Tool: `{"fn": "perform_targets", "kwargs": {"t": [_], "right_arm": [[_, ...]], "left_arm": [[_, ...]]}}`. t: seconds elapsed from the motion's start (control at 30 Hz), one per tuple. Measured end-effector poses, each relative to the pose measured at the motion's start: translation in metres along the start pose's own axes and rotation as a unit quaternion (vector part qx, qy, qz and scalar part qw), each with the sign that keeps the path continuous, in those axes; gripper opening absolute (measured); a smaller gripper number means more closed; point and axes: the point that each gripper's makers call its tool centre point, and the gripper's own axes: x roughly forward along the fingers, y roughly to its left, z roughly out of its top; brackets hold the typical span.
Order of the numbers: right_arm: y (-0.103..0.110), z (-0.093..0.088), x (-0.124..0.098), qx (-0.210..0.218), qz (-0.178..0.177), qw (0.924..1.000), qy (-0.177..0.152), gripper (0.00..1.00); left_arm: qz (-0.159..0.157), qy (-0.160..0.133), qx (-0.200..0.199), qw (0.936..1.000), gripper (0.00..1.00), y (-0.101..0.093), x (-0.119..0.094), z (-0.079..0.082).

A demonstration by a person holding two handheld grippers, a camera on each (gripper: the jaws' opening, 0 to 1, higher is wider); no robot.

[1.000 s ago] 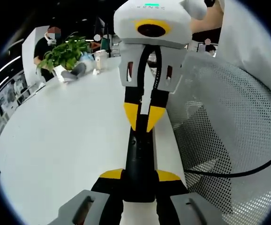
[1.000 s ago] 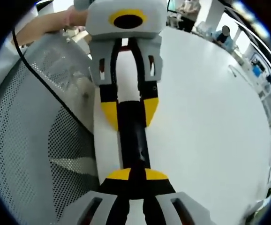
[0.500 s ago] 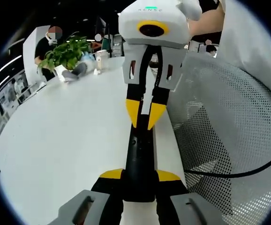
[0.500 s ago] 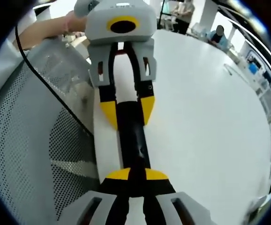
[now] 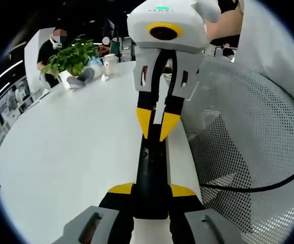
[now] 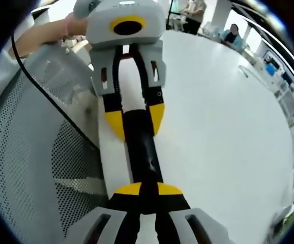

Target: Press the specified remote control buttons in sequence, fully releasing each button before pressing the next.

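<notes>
While the left tongs (image 5: 151, 192) clamped the near end of the black remote control (image 5: 151, 173) to steady it above the white worktop (image 5: 70, 147), the right tongs (image 5: 156, 133), jaws closed, touched its far end, apparently to press a button beside the mesh chair (image 5: 248, 147).

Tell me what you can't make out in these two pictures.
Buttons on the remote: too dark and small, both views.
Whether the right gripper touches a button: its fingers hide the contact, left gripper view.
Remote's far end: covered by the left gripper, right gripper view.
</notes>
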Motion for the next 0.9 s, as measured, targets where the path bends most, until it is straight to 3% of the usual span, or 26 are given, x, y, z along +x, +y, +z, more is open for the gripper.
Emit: {"fn": "perform_targets", "kwargs": {"t": [0.3, 0.9], "right_arm": [[0.0018, -0.0022, -0.0004, -0.024, -0.018, 0.9995, 0.004, 0.04], [-0.0008, -0.0048, -0.0004, -0.013, -0.023, 0.9996, 0.014, 0.02]], "left_arm": [[0.0, 0.0, -0.002, 1.0, 0.24, -0.0001, -0.0002, -0.0003], [0.001, 0.003, 0.001, 1.0, 0.24, -0.0003, 0.0, -0.0004]]}}
